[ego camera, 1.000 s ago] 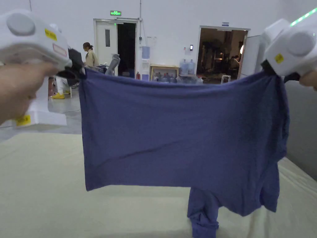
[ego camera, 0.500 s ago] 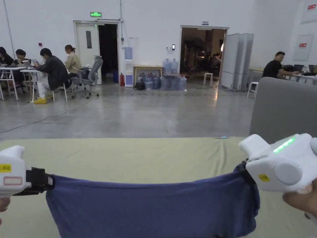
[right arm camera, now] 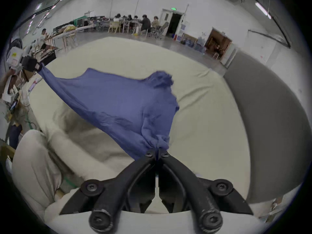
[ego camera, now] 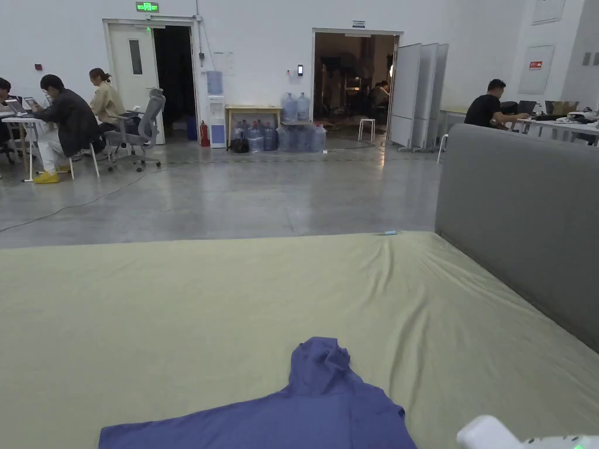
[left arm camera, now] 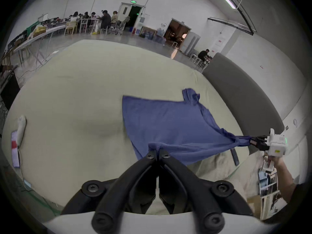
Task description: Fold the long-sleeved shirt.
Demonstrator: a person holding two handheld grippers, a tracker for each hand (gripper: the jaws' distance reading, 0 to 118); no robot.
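Lying now on the bed point(ego camera: 175, 304), the shirt point(ego camera: 316, 409) has been lowered.

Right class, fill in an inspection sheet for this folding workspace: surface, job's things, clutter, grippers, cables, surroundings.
Surface: pale green cloth-covered bed, wrinkled.
Job's things: blue long-sleeved shirt, far part lying on the bed, near edge stretched between grippers.
Clutter: small white object and card at the bed's edge.
Grippers: left gripper and right gripper both shut on the shirt.
Cables: cable on the concrete floor.
Surroundings: grey padded headboard, seated people, water bottles.
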